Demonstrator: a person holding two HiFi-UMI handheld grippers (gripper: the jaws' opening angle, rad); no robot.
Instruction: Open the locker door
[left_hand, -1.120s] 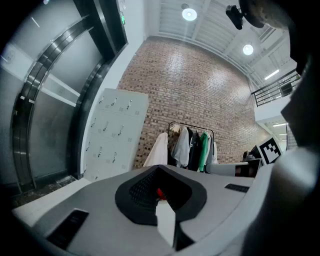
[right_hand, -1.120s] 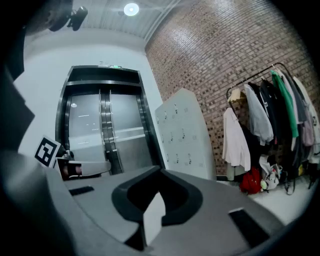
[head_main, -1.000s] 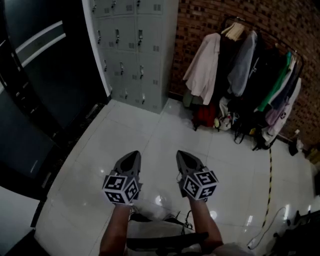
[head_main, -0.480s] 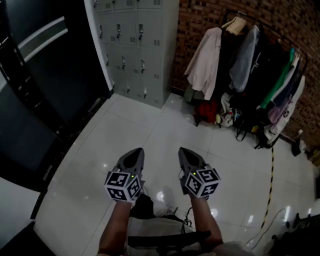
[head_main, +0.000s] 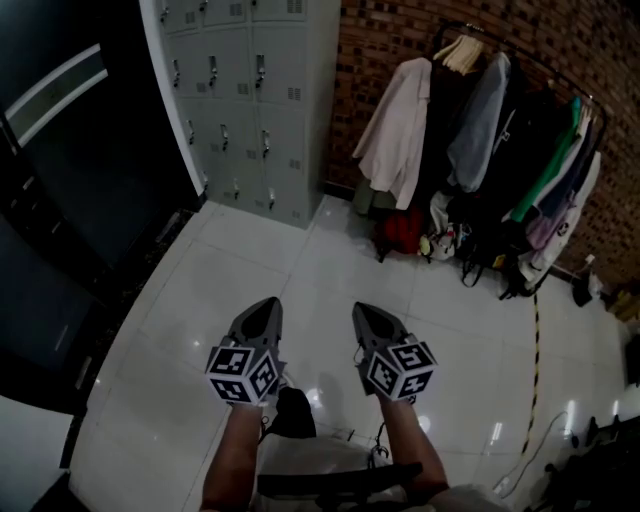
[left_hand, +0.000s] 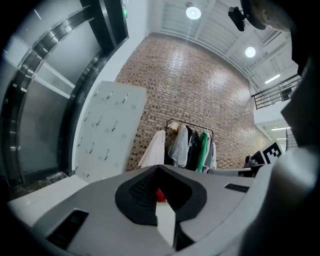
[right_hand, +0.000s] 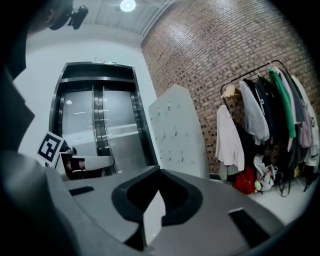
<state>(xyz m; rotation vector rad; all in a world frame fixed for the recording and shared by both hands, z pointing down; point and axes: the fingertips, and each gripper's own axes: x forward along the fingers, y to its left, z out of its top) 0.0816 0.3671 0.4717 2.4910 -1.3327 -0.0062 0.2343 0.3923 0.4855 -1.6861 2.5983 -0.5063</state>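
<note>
Head view: left hand-held gripper (head_main: 267, 304), right hand-held gripper (head_main: 363, 309) far from lockers (head_main: 250, 100); gripper views alone show both pressed together.

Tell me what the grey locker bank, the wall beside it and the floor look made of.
Grey locker bank: likely painted sheet metal, matt; flat doors with vent slots and small handles. Red-brown brick wall: bare brick, rough; mortar lines show. White floor: probably glazed tile, glossy; grout lines and lamp reflections.

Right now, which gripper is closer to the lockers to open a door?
Probably the left gripper: the lockers stand ahead on its side. The right gripper, also shut and empty, sits farther away.
</note>
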